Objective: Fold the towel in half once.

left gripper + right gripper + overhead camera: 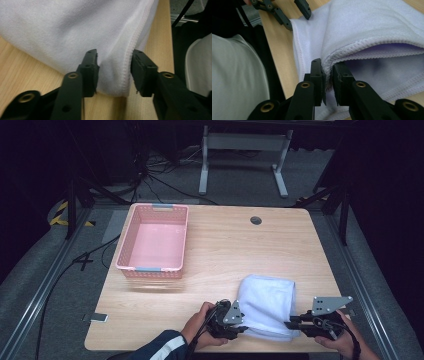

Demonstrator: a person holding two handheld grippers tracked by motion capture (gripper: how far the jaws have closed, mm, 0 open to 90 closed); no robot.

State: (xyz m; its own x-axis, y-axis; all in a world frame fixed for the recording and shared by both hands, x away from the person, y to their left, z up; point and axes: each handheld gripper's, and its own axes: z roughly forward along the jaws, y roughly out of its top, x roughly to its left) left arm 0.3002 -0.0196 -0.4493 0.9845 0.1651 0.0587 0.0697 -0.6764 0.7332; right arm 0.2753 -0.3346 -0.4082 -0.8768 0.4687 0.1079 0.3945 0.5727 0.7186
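White folded towel (267, 304) sits at the table's (225, 245) near edge, right of centre, long axis running near-to-far. Left gripper (113, 65) jaws are spread around its near-left corner, not clamped; right gripper (327, 72) jaws are clenched on the near-right hem. Pink basket (131, 241) far left holds nothing.

- The near edge of the white towel (266, 305) is partly covered by both tongs in the high view.
- The person's forearms are cut off by the bottom edge there.
- The towel's far side is cropped in both gripper views.
- The worktop (235, 245) beneath the towel is hidden.
- The pink basket (153, 241) is seen slightly blurred at its near rim.
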